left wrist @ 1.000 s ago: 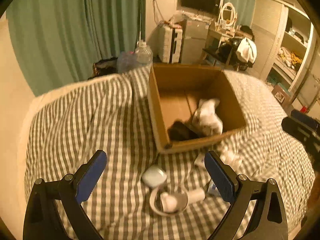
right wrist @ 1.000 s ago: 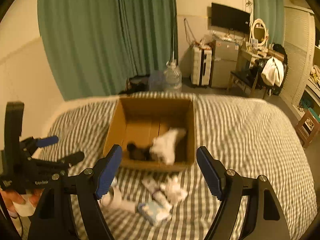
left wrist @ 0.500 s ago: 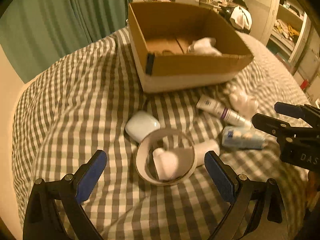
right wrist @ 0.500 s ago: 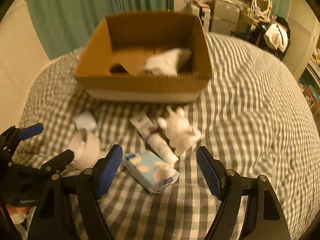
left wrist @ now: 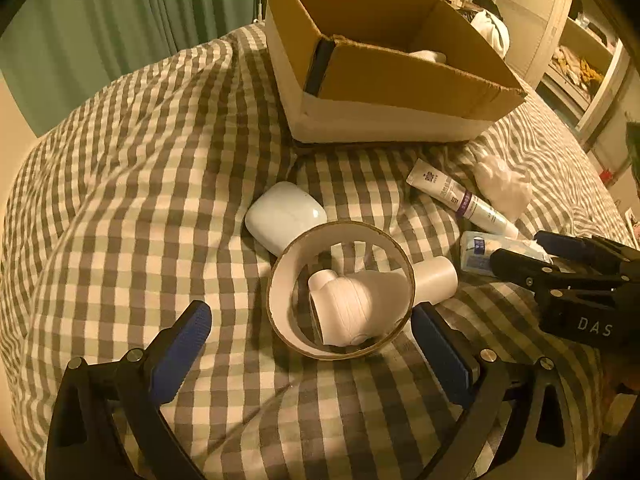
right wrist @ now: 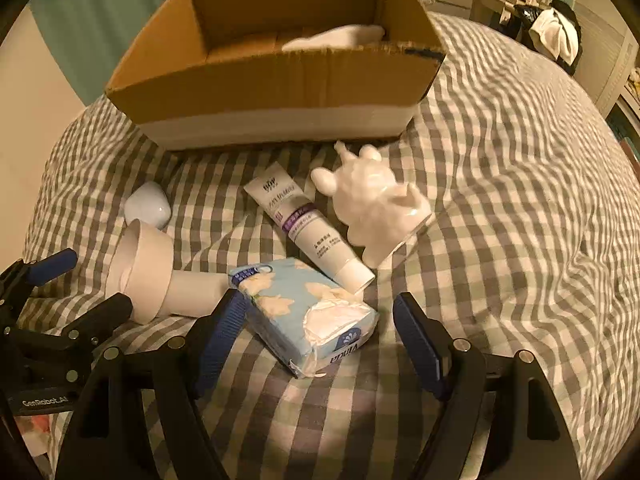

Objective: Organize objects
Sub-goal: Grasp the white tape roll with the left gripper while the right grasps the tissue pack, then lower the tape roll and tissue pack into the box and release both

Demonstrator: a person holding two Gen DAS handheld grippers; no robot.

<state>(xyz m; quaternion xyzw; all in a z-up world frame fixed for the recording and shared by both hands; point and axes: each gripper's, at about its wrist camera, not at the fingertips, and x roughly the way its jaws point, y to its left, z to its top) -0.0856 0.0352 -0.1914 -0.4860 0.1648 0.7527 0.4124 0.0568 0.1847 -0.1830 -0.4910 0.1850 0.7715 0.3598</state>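
An open cardboard box (left wrist: pixel 400 80) (right wrist: pixel 272 76) sits on the checked bed with a white item inside. In front of it lie a tape ring (left wrist: pixel 340 292) around a white bottle (left wrist: pixel 356 304), a white case (left wrist: pixel 284 212) (right wrist: pixel 146 206), a cream tube (left wrist: pixel 460 198) (right wrist: pixel 308 224), a white figurine (right wrist: pixel 376 204) (left wrist: pixel 502 184) and a blue tissue pack (right wrist: pixel 308 312) (left wrist: pixel 480 252). My left gripper (left wrist: pixel 316 354) is open, just before the tape ring. My right gripper (right wrist: pixel 320 334) is open, with the tissue pack between its fingers.
The checked bedcover (left wrist: pixel 140 200) slopes away on all sides. Green curtains (left wrist: pixel 120 20) hang behind the bed. Shelves (left wrist: pixel 580 60) and furniture stand at the right rear. The two grippers are close side by side.
Both grippers have dropped low and moved forward toward the items. The left has closed in on the tape ring, the right on the tissue pack.
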